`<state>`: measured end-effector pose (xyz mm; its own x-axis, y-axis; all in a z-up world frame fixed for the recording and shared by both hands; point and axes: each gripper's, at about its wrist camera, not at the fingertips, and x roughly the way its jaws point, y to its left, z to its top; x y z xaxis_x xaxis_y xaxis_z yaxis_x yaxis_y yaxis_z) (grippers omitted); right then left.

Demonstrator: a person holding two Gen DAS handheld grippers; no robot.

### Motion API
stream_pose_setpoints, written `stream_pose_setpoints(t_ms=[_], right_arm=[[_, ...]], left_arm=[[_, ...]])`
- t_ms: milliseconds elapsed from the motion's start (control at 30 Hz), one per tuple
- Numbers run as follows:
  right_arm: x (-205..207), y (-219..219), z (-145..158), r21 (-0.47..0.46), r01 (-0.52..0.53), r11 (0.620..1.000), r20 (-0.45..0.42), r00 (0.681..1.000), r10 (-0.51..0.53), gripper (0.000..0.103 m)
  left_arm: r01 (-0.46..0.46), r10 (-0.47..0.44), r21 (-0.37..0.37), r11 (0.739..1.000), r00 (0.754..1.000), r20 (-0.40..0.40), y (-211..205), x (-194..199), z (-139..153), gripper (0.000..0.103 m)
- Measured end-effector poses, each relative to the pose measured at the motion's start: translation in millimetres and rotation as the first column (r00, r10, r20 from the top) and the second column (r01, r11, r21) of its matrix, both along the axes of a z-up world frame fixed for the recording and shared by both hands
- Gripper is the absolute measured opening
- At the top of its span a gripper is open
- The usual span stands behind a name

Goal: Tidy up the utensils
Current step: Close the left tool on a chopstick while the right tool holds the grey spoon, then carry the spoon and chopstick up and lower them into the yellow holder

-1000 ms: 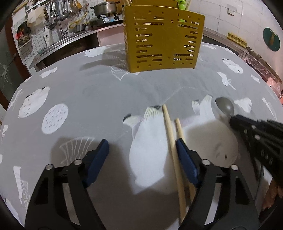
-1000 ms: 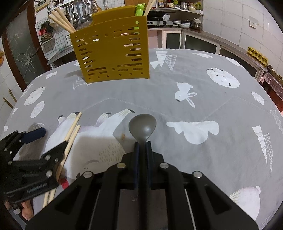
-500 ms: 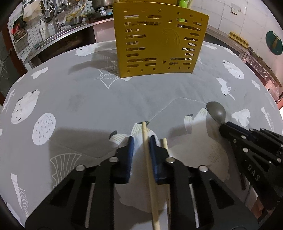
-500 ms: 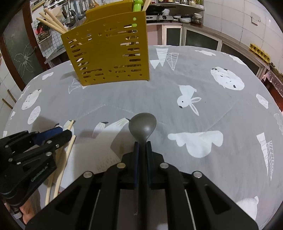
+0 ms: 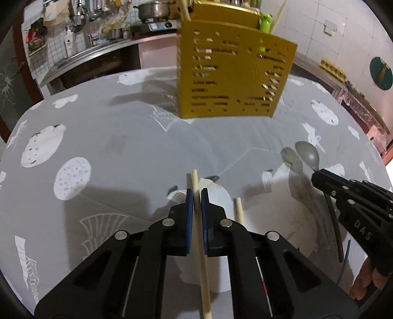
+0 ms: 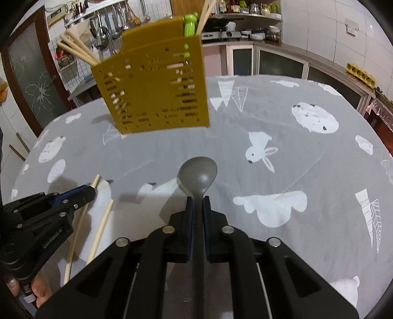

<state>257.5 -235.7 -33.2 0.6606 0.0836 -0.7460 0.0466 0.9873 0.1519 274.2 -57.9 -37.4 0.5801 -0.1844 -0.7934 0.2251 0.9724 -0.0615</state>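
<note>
My left gripper [image 5: 195, 195] is shut on a wooden chopstick [image 5: 199, 235] and holds it above the grey cloth; it also shows in the right wrist view [image 6: 88, 192]. A second chopstick [image 5: 238, 210] lies on the cloth just right of it, seen too in the right wrist view [image 6: 100, 230]. My right gripper [image 6: 197, 202] is shut on a grey spoon [image 6: 197, 173], bowl forward, lifted off the cloth; the spoon shows in the left wrist view [image 5: 307, 153]. A yellow perforated utensil holder [image 5: 233, 78] [image 6: 157, 90] stands at the far side of the table.
The holder has several chopsticks [image 6: 78, 50] and a green-handled item [image 6: 189, 23] in it. The round table carries a grey cloth with white animal prints [image 6: 260, 149]. A kitchen counter with sink and pots [image 5: 103, 39] lies behind.
My left gripper closed on one chopstick and lifted it. My right gripper raised the spoon off the cloth. Both moved toward the yellow holder.
</note>
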Motion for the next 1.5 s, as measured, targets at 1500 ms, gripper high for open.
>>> stream_pose_setpoints(t_ms=[1500], right_arm=[[-1, -29, 93, 0.105, -0.084, 0.991, 0.549, 0.836, 0.013, 0.008]], left_arm=[[-0.012, 0.108, -0.182, 0.983, 0.845, 0.524, 43, -26, 147, 0.005]])
